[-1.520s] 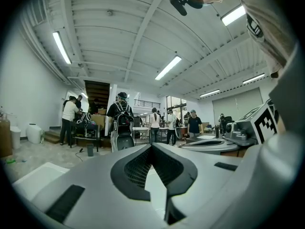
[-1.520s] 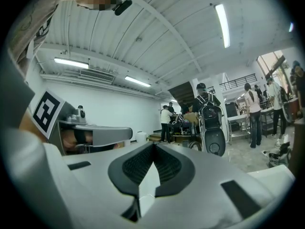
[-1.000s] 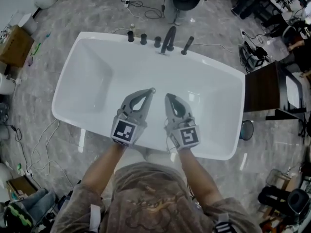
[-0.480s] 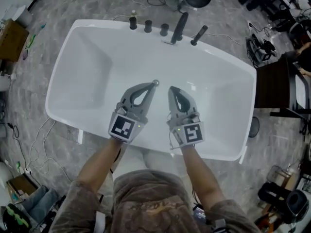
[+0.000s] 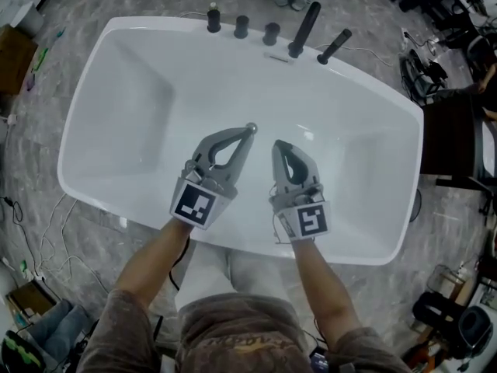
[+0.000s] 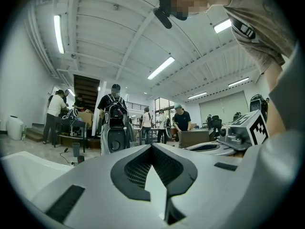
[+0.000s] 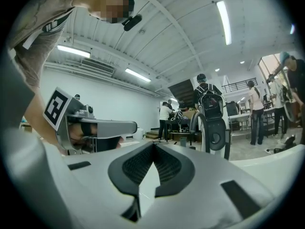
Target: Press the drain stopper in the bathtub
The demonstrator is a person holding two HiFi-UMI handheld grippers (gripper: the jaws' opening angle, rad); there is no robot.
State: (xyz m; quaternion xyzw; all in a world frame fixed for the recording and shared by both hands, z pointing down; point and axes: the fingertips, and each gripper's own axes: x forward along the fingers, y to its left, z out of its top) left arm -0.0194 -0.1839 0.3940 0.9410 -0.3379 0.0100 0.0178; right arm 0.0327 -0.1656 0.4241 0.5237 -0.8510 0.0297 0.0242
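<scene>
Left gripper lined up on the stopper, press seemingly not yet made.

Head view: mid-floor of the bathtub [image 5: 116, 130], the drain stopper [image 5: 251, 127] sits at 12 o'clock off the left gripper [image 5: 244, 136]; contact unclear. The right gripper [image 5: 278, 146] waits at 3 o'clock. Left gripper view: jaws pinched together, empty, probably forming one blunt pusher. Right gripper view: likewise.

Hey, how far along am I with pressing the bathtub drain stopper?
Done: both claws are over the white bathtub, shut and empty. In hand: the left claw has its tip at a small silvery round piece on the tub floor, probably the stopper; the right claw hangs beside it. Left: the press itself; contact cannot be confirmed.
</scene>
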